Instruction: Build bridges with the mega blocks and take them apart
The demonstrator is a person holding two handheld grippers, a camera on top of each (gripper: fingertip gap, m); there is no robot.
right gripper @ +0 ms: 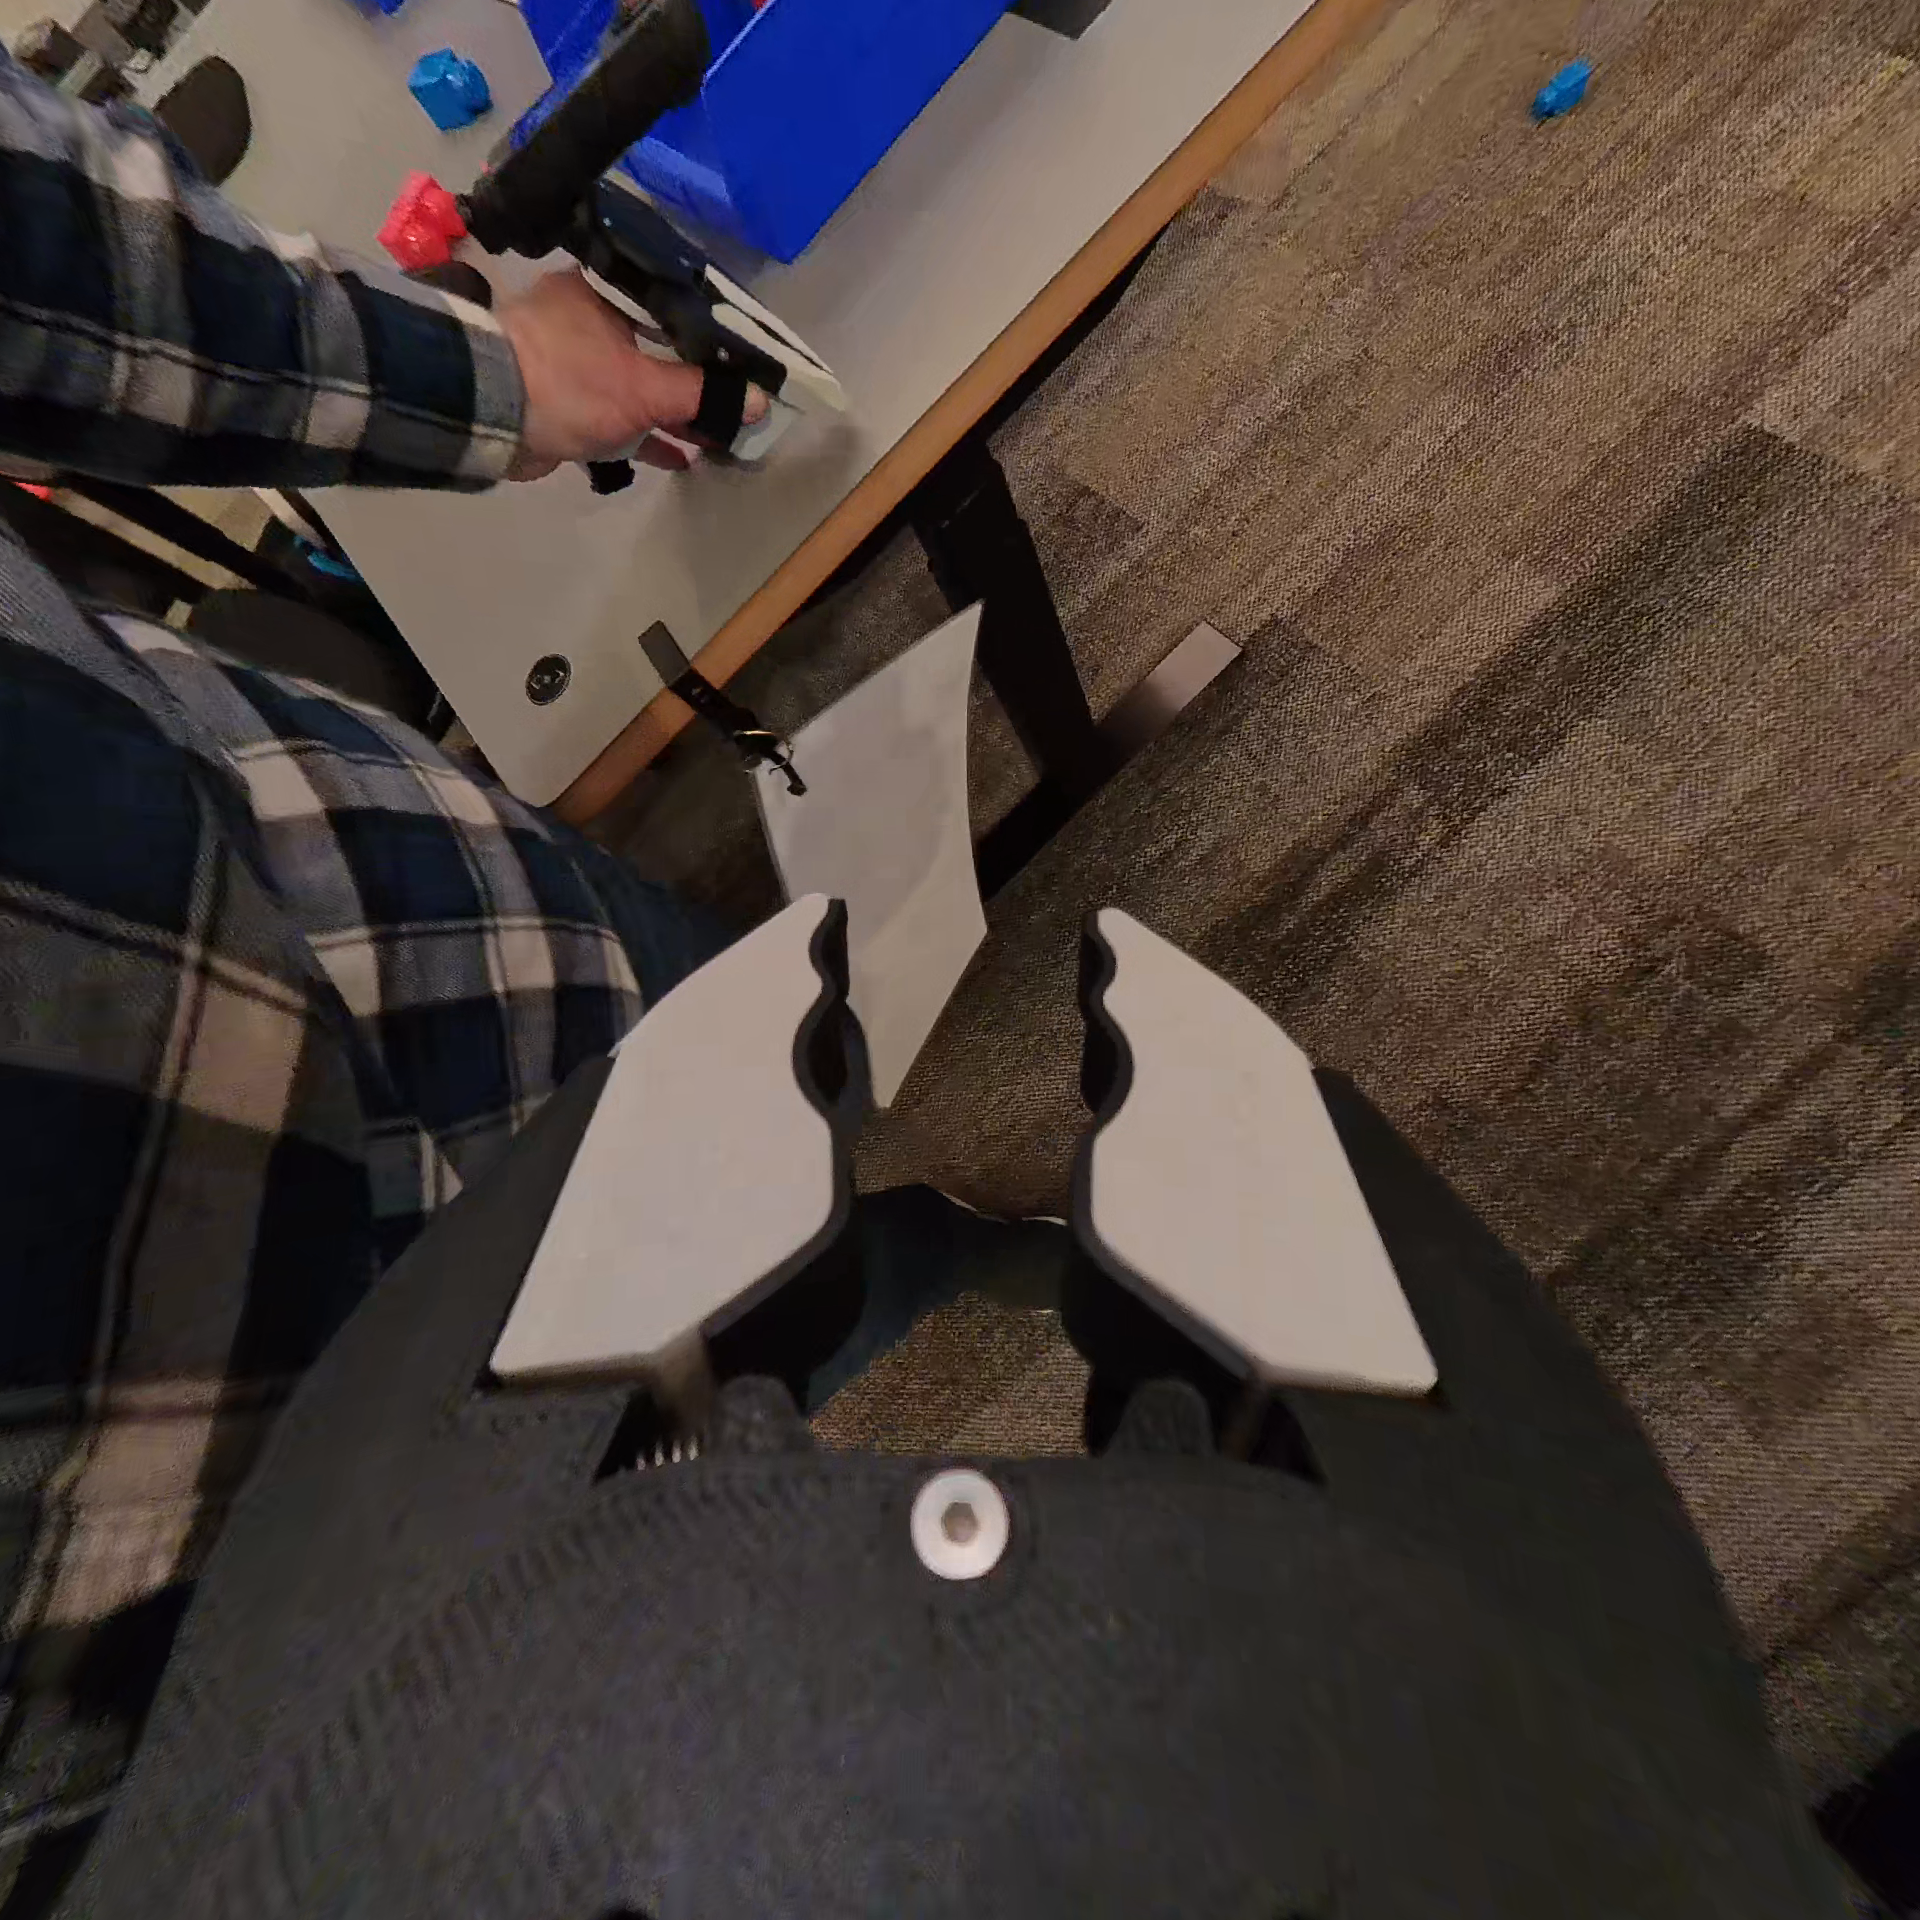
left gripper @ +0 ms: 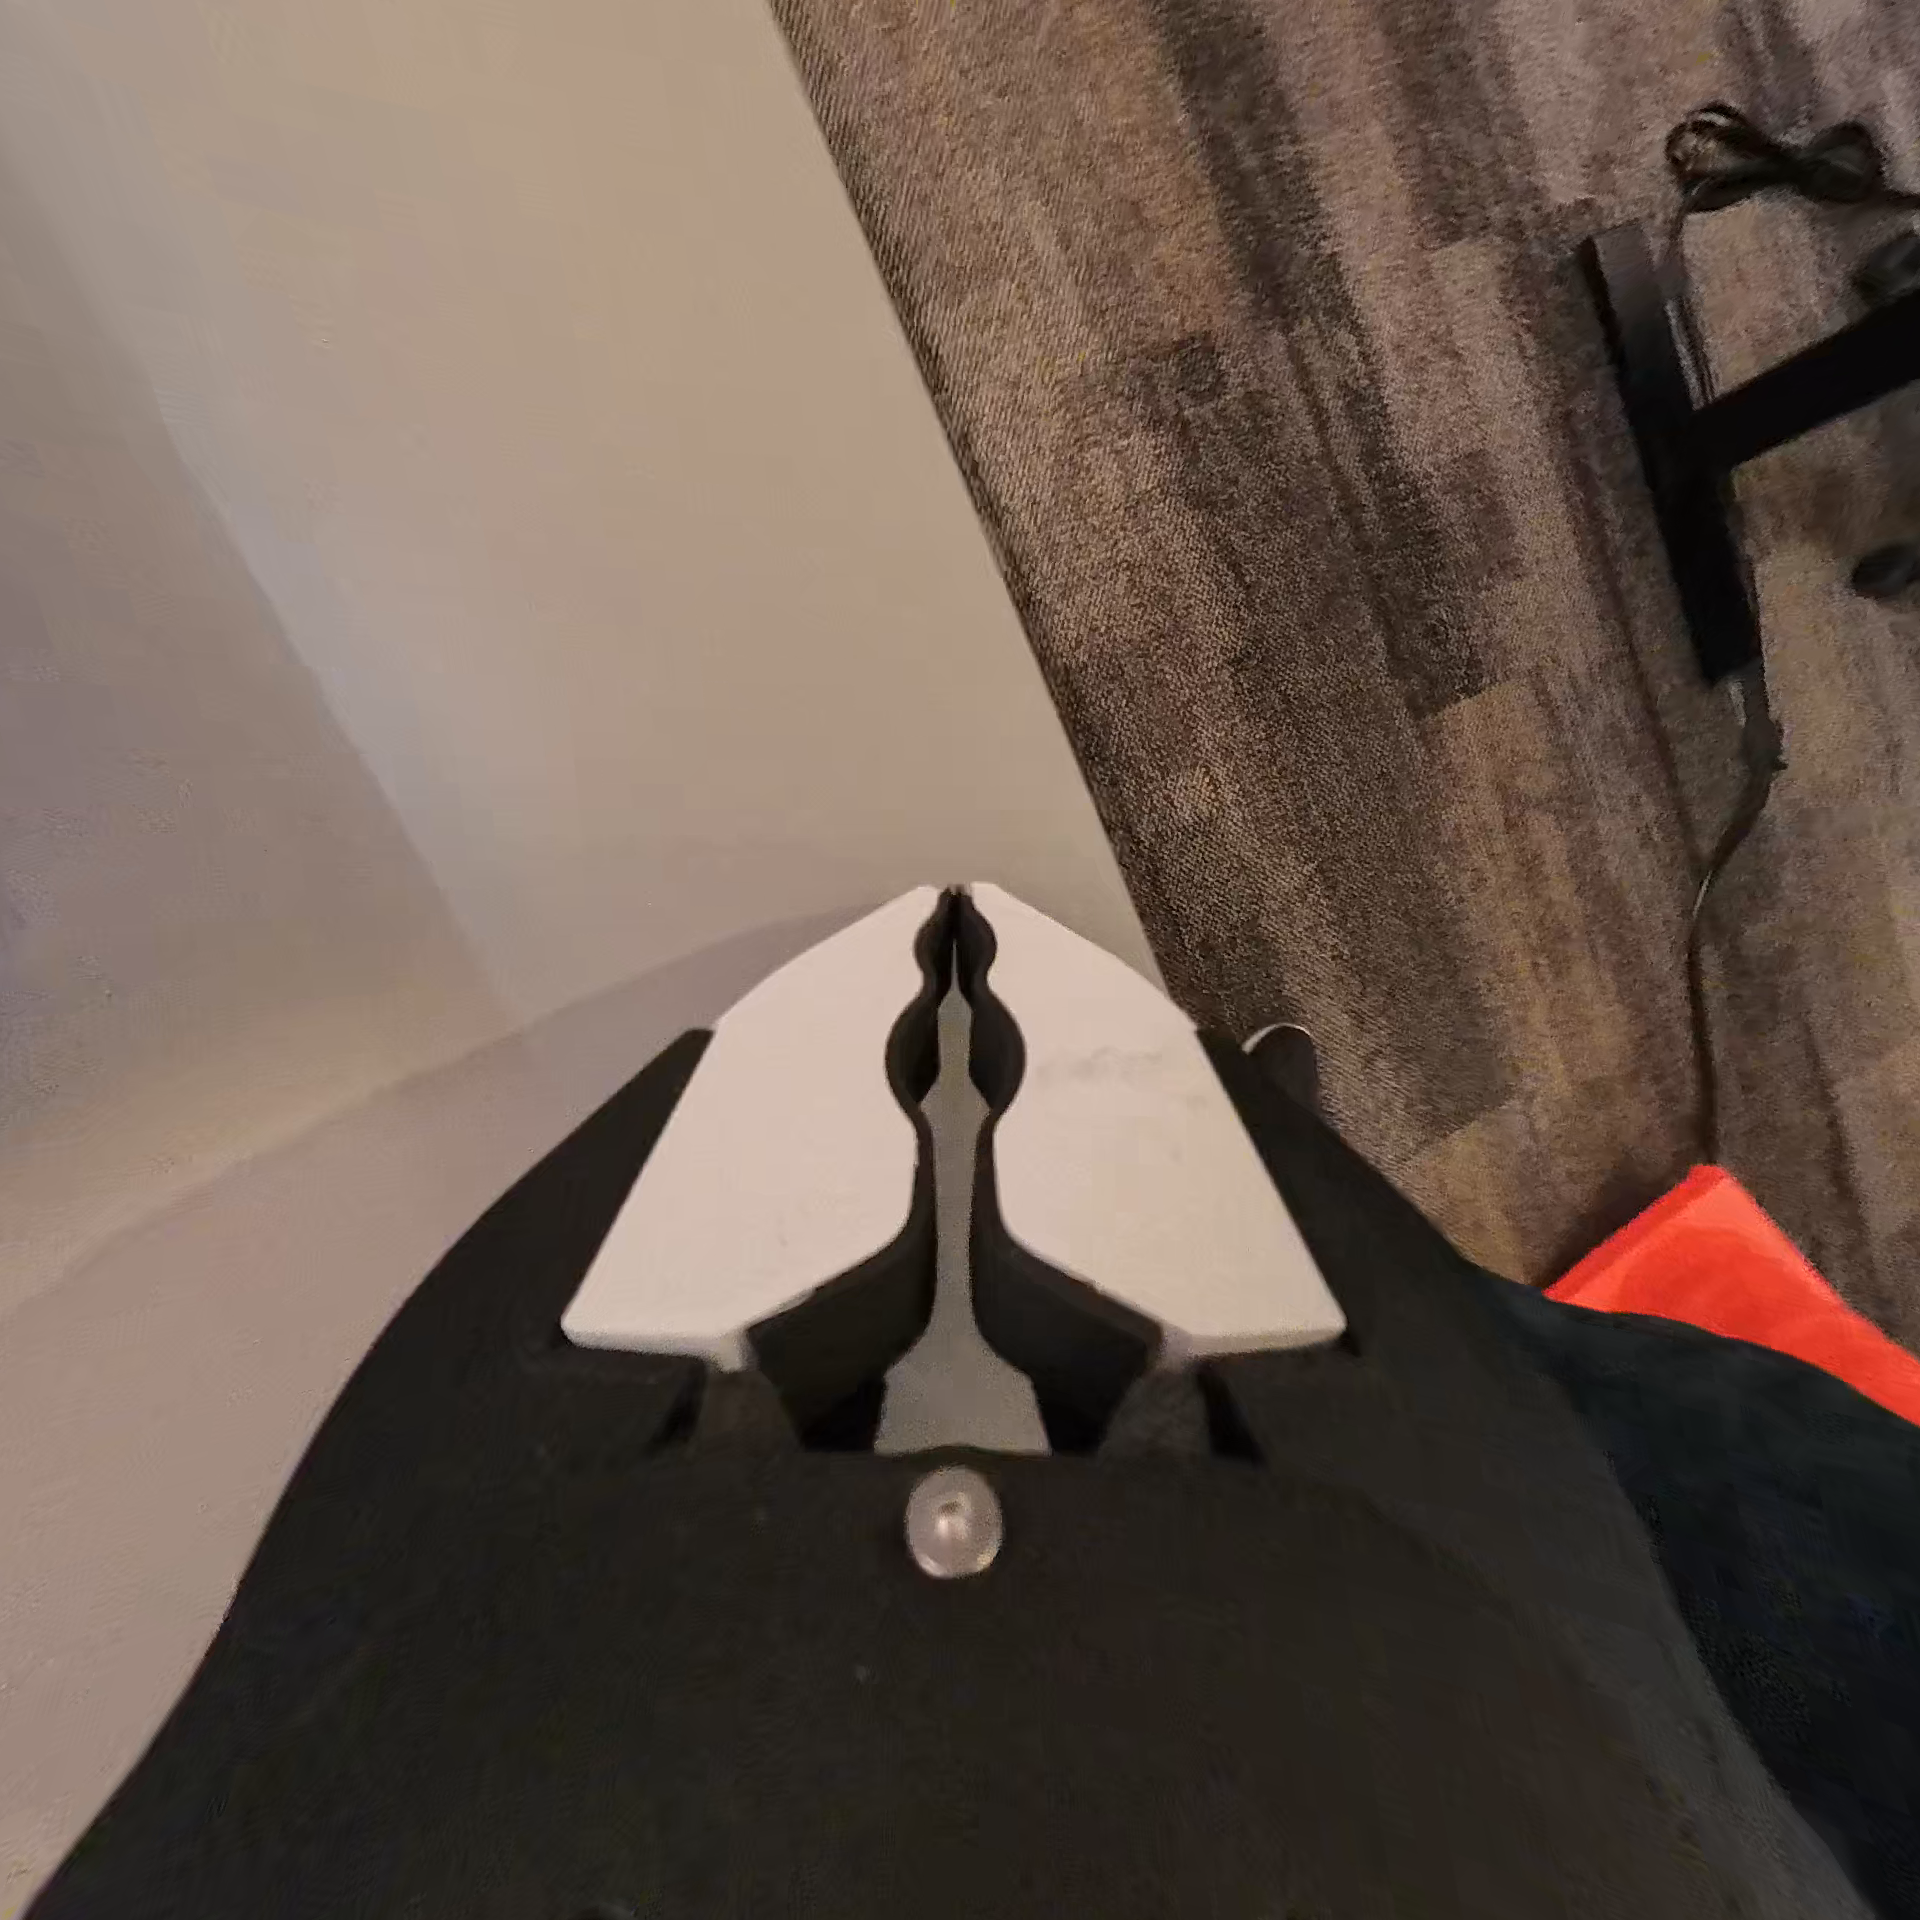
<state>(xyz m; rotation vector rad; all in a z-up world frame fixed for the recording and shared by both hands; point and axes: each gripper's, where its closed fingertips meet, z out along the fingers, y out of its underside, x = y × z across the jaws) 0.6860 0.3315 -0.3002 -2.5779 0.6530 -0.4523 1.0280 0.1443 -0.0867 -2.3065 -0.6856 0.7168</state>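
Left wrist view: the left gripper [left gripper: 954, 894] hangs over the white table [left gripper: 520, 520], fingers pressed together on nothing. Right wrist view: the right gripper [right gripper: 961, 920] points at carpet [right gripper: 1455, 623], fingers apart and bare; a red block [right gripper: 419, 220] and a blue block [right gripper: 449, 88] sit on the table, another blue block [right gripper: 1562, 91] on the carpet.

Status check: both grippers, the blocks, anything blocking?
Left gripper shut, bare, over the table. Right gripper open, bare, off the table, above carpet. Red block and blue block on table, untouched.
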